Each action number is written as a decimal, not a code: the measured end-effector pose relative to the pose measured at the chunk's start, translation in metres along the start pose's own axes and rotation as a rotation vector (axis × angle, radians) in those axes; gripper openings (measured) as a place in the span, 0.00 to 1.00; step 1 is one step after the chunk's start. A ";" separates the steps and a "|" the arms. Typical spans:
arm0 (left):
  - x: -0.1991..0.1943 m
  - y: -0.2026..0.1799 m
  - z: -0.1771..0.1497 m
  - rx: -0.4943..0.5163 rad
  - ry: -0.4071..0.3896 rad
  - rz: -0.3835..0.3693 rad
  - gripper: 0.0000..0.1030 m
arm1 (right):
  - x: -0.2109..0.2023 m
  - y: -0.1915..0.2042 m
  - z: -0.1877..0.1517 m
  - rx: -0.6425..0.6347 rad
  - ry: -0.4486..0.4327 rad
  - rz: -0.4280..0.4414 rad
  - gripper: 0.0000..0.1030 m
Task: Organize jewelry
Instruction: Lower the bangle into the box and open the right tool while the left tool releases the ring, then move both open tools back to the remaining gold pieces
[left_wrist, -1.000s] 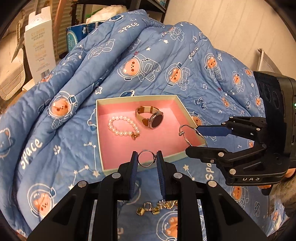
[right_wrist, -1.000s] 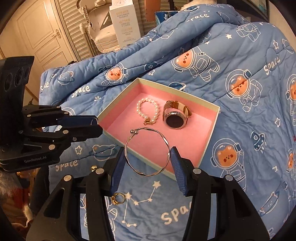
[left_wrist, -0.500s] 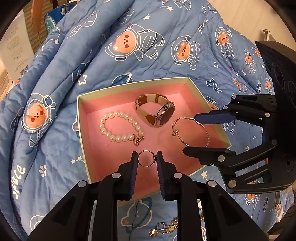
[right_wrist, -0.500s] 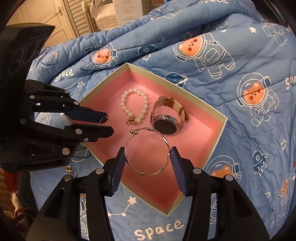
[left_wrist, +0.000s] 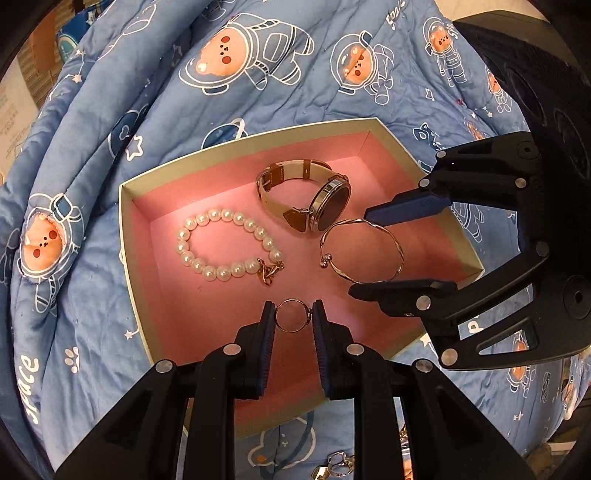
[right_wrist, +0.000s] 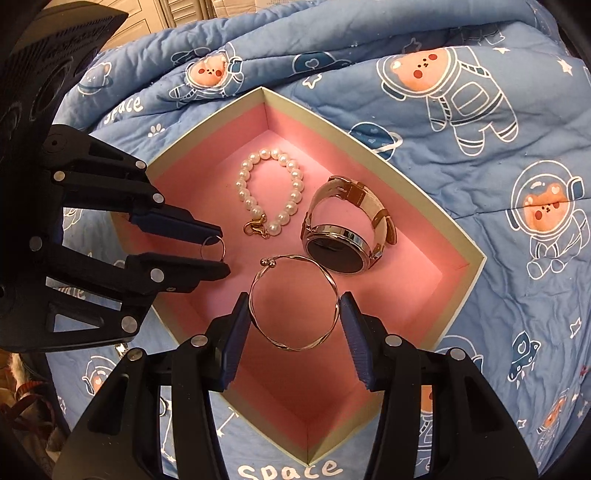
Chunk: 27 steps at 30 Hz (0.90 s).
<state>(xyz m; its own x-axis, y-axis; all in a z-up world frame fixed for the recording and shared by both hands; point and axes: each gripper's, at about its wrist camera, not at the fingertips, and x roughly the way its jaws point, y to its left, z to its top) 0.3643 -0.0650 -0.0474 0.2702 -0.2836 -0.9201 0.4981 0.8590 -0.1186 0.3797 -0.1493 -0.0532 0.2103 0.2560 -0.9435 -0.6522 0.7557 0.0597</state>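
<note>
Holding two pieces over the pink box

Gripping a small thin metal ring (left_wrist: 293, 315), the left claw (left_wrist: 293, 317) is nearly closed. The right claw (right_wrist: 294, 317) pinches a twisted silver wire bangle (right_wrist: 294, 302), half open. Both hang above the shallow pink-lined cardboard box (left_wrist: 125, 221), where a white pearl bracelet (left_wrist: 225, 245) and a beige-strap round wristwatch (left_wrist: 314, 199) lie.

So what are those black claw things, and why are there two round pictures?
They are two hand-held grabbers that a person carries, each with a small camera looking along its fingers. One picture comes from each camera. The left gripper pinches a small silver ring. The right gripper holds a thin twisted metal bangle. Both hang over a cream box with pink lining on a blue space-bear quilt. Inside the box lie a white pearl bracelet and a beige-strapped round watch.
</note>
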 end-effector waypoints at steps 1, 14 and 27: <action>0.001 0.000 0.001 0.006 0.005 0.007 0.19 | 0.003 -0.001 0.001 -0.005 0.015 -0.001 0.48; 0.006 -0.003 0.005 0.022 -0.012 0.009 0.21 | 0.018 0.001 0.008 -0.021 0.036 -0.023 0.55; -0.053 0.011 -0.010 0.025 -0.173 0.068 0.63 | -0.017 0.005 -0.004 -0.010 -0.089 -0.015 0.62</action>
<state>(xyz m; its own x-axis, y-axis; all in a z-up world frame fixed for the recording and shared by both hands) 0.3475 -0.0361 -0.0041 0.4405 -0.2959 -0.8476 0.4935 0.8685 -0.0468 0.3702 -0.1526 -0.0384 0.2840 0.2972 -0.9116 -0.6554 0.7542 0.0417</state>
